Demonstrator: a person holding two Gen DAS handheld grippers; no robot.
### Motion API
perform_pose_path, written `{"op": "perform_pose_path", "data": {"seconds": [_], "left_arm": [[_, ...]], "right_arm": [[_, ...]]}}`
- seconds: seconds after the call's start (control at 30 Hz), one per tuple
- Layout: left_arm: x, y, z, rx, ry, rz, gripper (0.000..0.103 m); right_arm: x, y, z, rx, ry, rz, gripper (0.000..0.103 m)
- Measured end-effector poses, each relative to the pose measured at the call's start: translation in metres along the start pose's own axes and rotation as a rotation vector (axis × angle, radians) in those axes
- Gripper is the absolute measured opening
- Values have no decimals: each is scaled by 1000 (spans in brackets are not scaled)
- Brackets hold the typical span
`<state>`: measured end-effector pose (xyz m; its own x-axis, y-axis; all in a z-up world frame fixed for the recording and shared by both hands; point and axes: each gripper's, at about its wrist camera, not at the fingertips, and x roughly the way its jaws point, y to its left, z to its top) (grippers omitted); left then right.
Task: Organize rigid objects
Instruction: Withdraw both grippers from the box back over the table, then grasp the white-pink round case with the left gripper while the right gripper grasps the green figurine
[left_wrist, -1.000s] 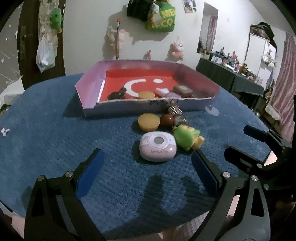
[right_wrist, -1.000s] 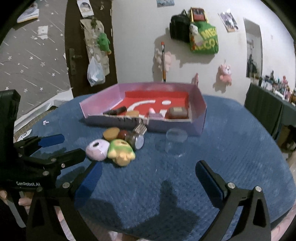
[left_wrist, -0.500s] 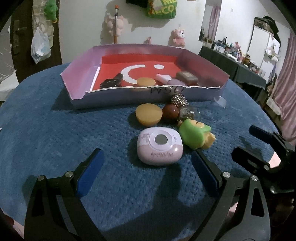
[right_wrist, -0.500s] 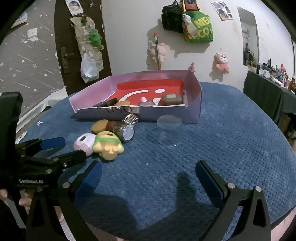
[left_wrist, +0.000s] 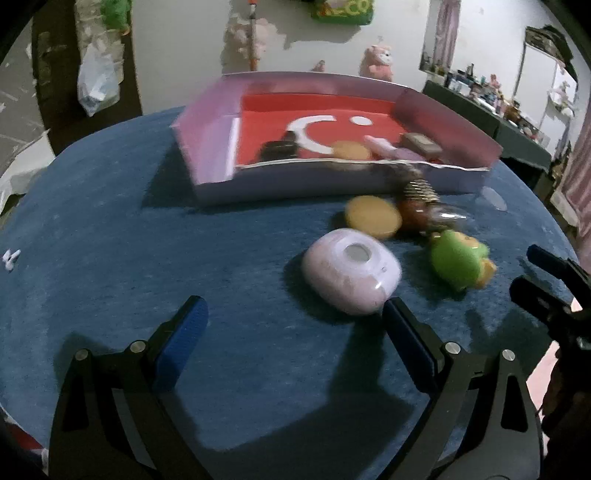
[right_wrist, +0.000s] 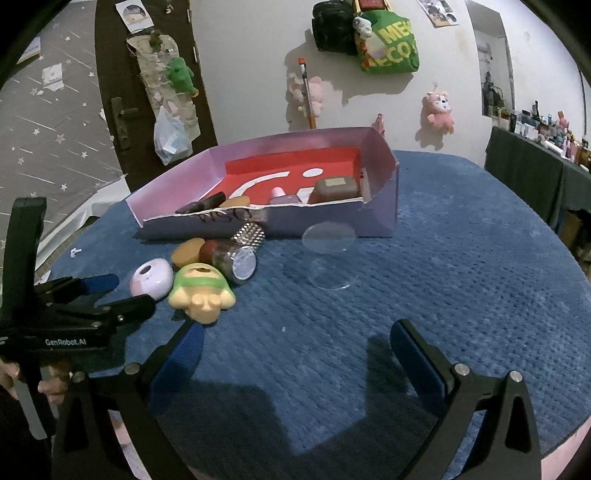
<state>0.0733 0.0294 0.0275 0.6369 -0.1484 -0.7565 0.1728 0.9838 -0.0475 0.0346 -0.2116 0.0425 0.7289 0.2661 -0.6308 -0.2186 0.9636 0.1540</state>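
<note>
A pink-walled box (left_wrist: 221, 147) (right_wrist: 380, 206) with a red floor holds several small items on the blue table. In front of it lie a pale pink round case (left_wrist: 351, 271) (right_wrist: 151, 282), a yellow disc (left_wrist: 373, 216) (right_wrist: 188, 251), a brown ball (left_wrist: 413, 214), a studded metal jar (right_wrist: 240, 254), a green and yellow toy (left_wrist: 458, 266) (right_wrist: 201, 291) and a clear round stand (right_wrist: 328, 254). My left gripper (left_wrist: 291, 325) (right_wrist: 99, 293) is open, its right finger just below the pink case. My right gripper (right_wrist: 295, 350) (left_wrist: 535, 273) is open over bare cloth.
The round table's blue textured cloth (right_wrist: 461, 277) drops off at the near and side edges. A tiny white piece (left_wrist: 9, 255) lies at the far left. Plush toys and a green bag (right_wrist: 388, 44) hang on the wall behind. A dark shelf of bottles (right_wrist: 535, 158) stands at right.
My left gripper has swung left and closer, so the pink case and the other items now sit toward its right finger. The right gripper has dipped slightly toward the table.
</note>
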Motion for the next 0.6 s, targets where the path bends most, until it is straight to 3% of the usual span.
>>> {"op": "perform_pose_path", "data": {"seconds": [0.13,0.33,0.6], "left_arm": [[-3,16,-3,-11,3,28,97],[-10,12,2,-9,-9,-41,97],[1,-3,20,9,1,-72,97]], "right_arm": [[6,6,2,-8,6,12,103],[14,19,5,-30,19,45,103],[23,25,11,-60,35,81,103]]}}
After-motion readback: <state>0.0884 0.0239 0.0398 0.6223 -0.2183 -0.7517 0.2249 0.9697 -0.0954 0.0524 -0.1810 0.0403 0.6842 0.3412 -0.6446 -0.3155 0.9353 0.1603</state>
